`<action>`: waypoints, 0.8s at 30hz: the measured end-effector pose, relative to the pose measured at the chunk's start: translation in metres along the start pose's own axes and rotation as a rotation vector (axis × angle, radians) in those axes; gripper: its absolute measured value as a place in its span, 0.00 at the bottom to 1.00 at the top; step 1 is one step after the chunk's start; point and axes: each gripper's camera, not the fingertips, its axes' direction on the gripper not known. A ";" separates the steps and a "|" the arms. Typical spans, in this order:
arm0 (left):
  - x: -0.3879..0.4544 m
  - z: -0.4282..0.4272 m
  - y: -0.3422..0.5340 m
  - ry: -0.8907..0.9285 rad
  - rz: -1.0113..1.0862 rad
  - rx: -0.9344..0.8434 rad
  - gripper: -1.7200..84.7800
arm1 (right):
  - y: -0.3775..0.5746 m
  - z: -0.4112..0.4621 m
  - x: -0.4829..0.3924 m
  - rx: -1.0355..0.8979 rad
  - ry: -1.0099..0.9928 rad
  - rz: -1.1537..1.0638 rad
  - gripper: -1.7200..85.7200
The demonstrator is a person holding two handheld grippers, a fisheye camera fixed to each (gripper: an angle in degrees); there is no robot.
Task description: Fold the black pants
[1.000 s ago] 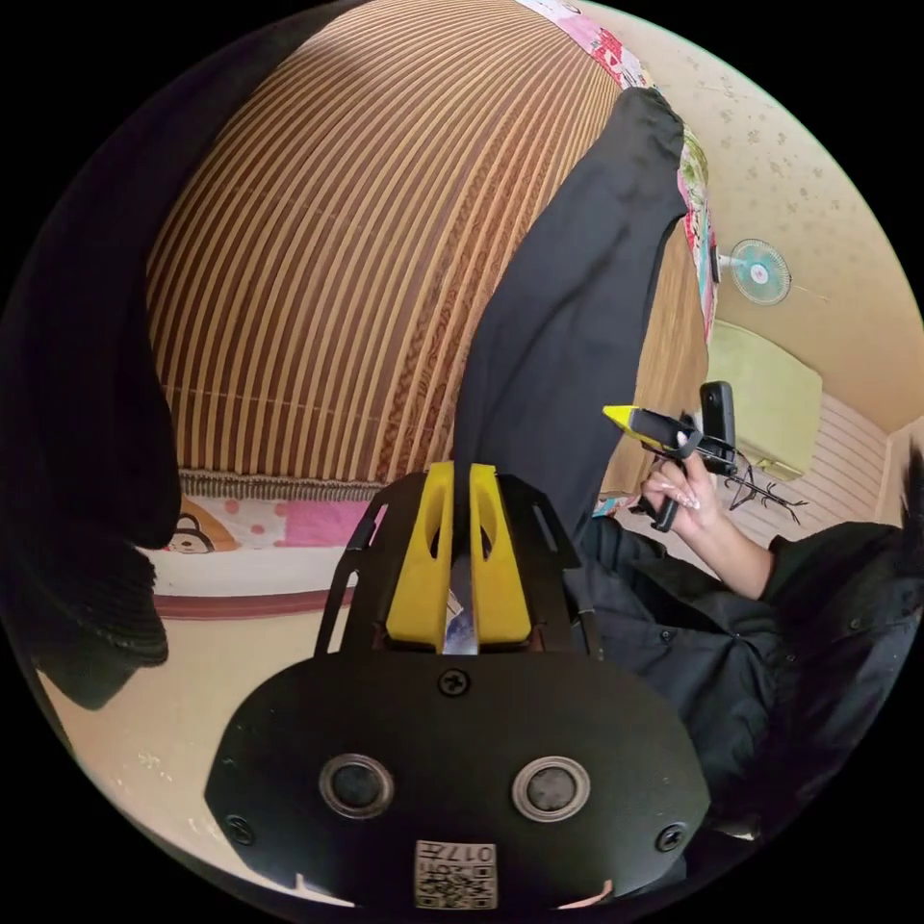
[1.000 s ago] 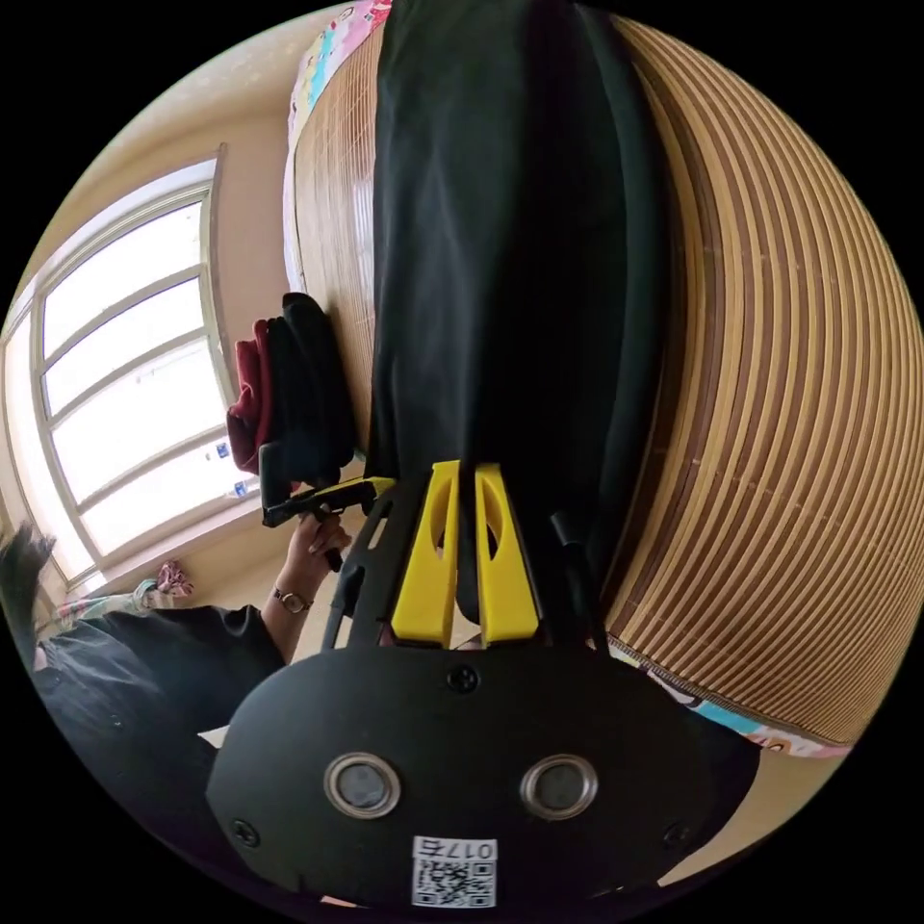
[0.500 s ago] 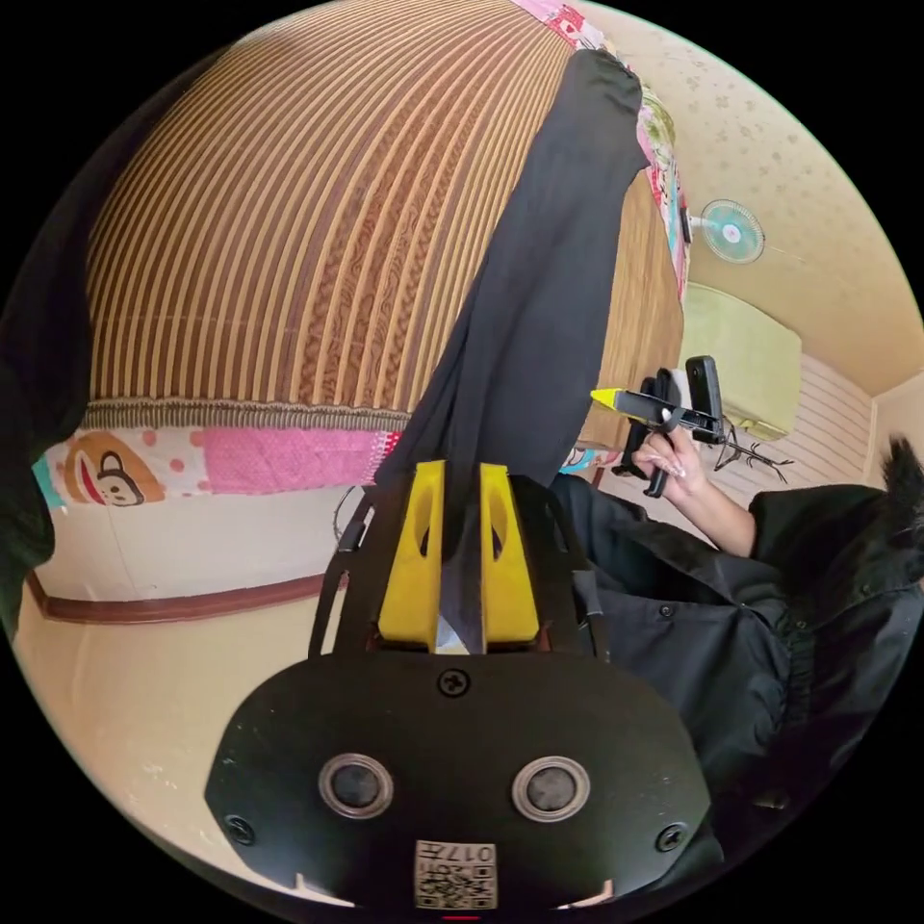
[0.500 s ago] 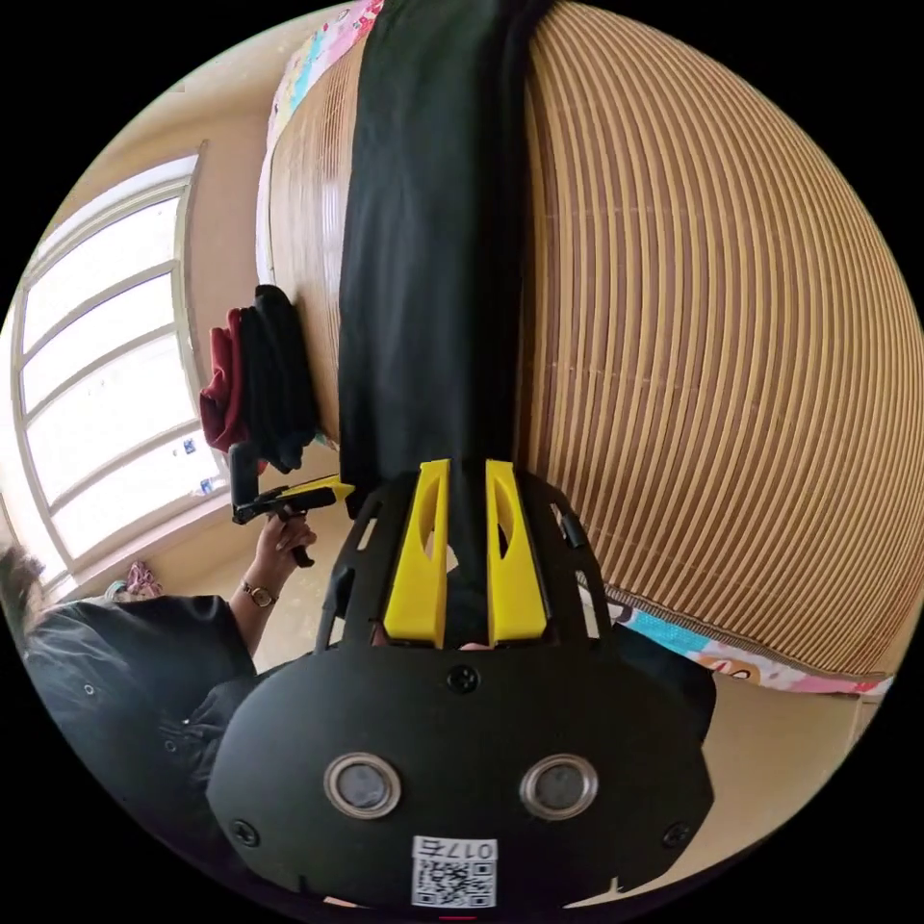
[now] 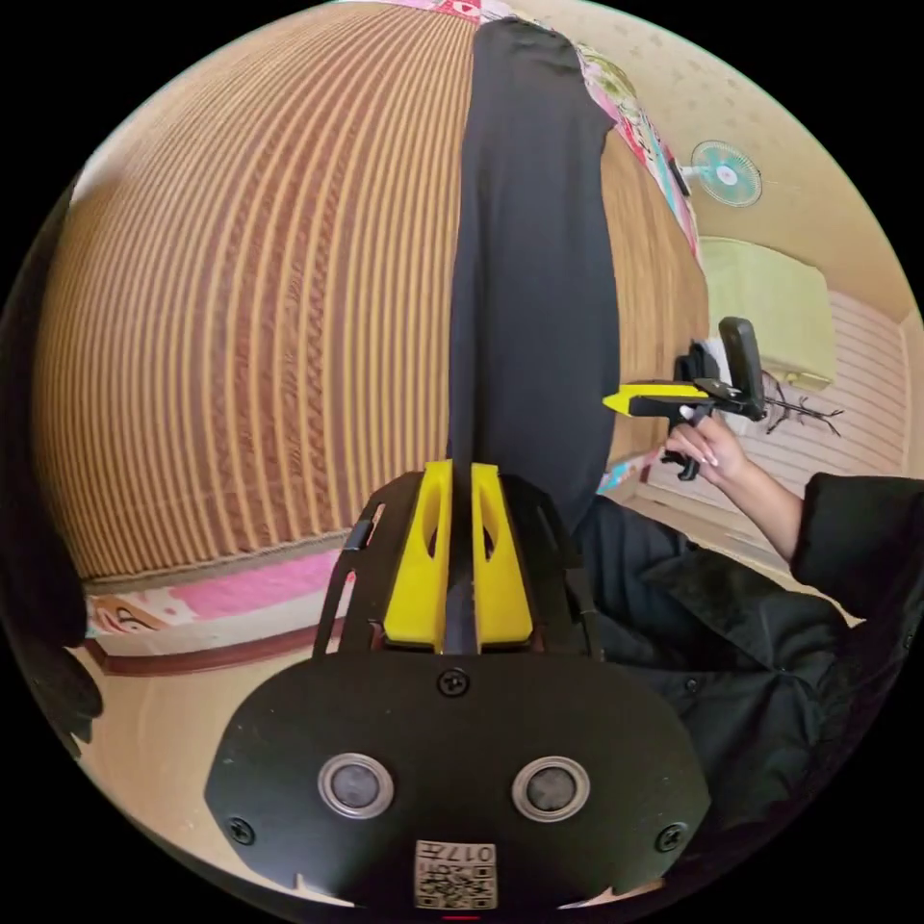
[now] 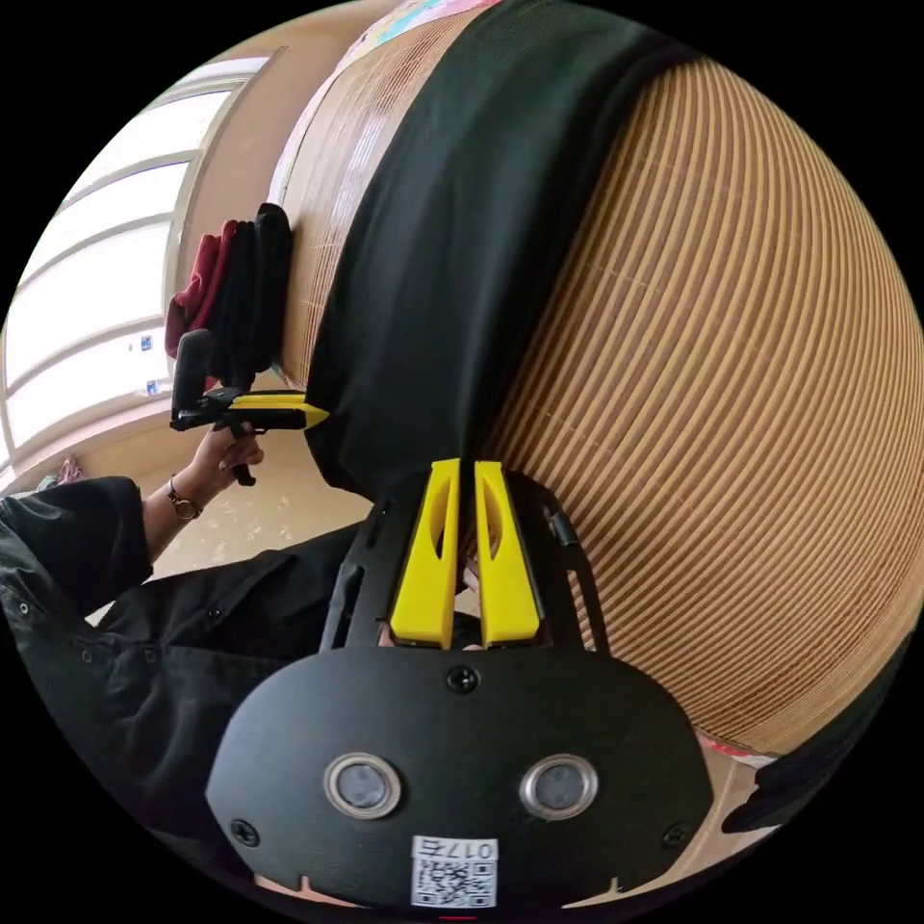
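I've got the black pants (image 5: 534, 289) stretched long across the striped bamboo mat (image 5: 250, 318), running away from me toward the far edge of the bed. In the left gripper view my left gripper (image 5: 459, 481) has its yellow jaws clenched on the near end of the fabric, the cloth pinched in the narrow slot between them. Off to the side there I see my right gripper (image 5: 616, 398), yellow tip pointing at the edge of the pants and right against it, a hand (image 5: 707, 452) wrapped round its handle.

In the right gripper view, the right gripper (image 6: 466, 481) has its jaws drawn close together with a dark edge of the pants (image 6: 462, 250) reaching down to the tips; I can't tell for sure that both jaws are pressing on cloth. The pants spread wide over the mat (image 6: 731, 385) here and lie flat on it. My left gripper (image 6: 316, 415) shows at the pants' other near corner, tip touching the hem, hand (image 6: 217, 457) below it with a band on the wrist.

A stack of folded clothes (image 6: 236, 289), dark with a red piece, sits at the mat's edge near the window (image 6: 77, 279). A cartoon-print bedsheet (image 5: 221, 602) peeks out beneath the mat. A wall fan (image 5: 727, 173) hangs above a pale green cabinet (image 5: 770, 298). My black sleeves and jacket (image 5: 731, 654) hang low in both views.
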 end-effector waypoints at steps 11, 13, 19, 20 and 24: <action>-0.027 0.001 -0.078 0.201 0.024 0.190 0.17 | 0.042 -0.079 0.106 0.318 -0.359 0.223 0.15; -0.031 0.001 -0.114 0.220 0.056 0.188 0.16 | 0.020 -0.075 0.109 0.320 -0.420 0.194 0.14; -0.030 0.051 -0.180 0.294 0.081 -0.072 0.09 | 0.013 -0.066 0.094 0.248 -0.601 0.154 0.07; -0.029 0.051 -0.174 0.306 0.083 -0.069 0.08 | 0.031 -0.078 0.085 0.286 -0.641 0.123 0.06; 0.005 0.010 -0.114 0.499 0.297 0.043 0.07 | 0.107 -0.122 0.042 0.408 -0.811 -0.008 0.06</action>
